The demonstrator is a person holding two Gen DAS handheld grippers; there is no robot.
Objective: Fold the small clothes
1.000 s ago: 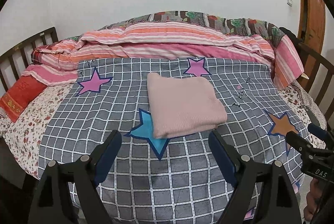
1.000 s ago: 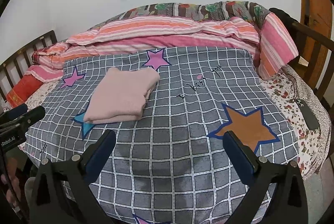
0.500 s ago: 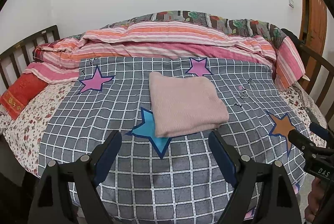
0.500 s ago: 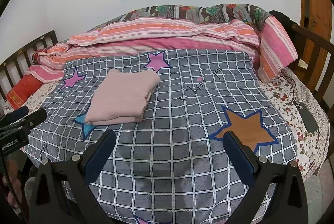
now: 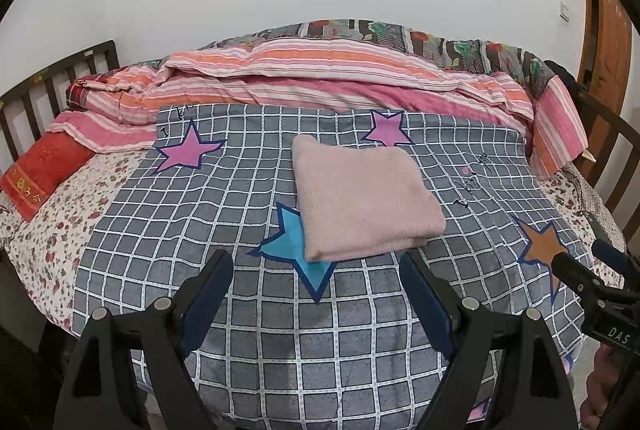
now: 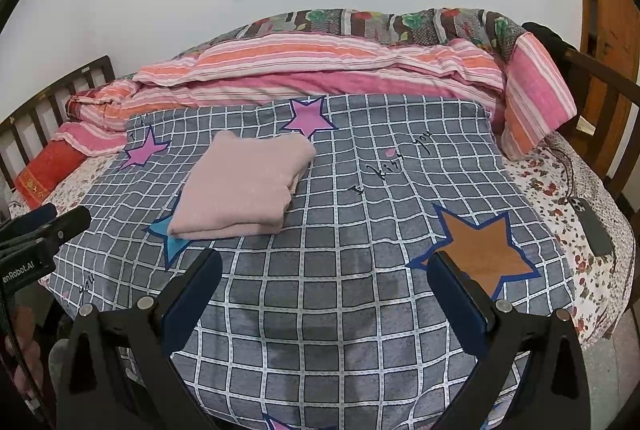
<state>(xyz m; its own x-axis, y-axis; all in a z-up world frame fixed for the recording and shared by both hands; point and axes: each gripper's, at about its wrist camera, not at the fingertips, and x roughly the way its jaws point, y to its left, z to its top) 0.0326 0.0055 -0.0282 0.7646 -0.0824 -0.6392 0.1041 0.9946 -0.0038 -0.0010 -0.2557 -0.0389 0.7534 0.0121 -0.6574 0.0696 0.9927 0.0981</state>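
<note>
A pink garment [image 5: 360, 195] lies folded into a neat rectangle on the grey checked blanket [image 5: 200, 222], over a blue star. It also shows in the right wrist view [image 6: 244, 185], left of centre. My left gripper [image 5: 316, 268] is open and empty, held back near the bed's front edge, just short of the garment. My right gripper [image 6: 324, 266] is open and empty, hovering over the blanket to the right of the garment. Each gripper shows at the edge of the other's view.
A striped pink and orange quilt [image 5: 320, 77] is piled along the back. A red pillow [image 5: 44, 169] lies at the left by the wooden headboard [image 5: 52, 81]. A phone [image 6: 592, 226] lies on the floral sheet at the right. A wooden rail [image 6: 608, 93] stands at right.
Both grippers have drawn back and risen slightly, so the bed sits a little lower in the views. The garment has not moved.
</note>
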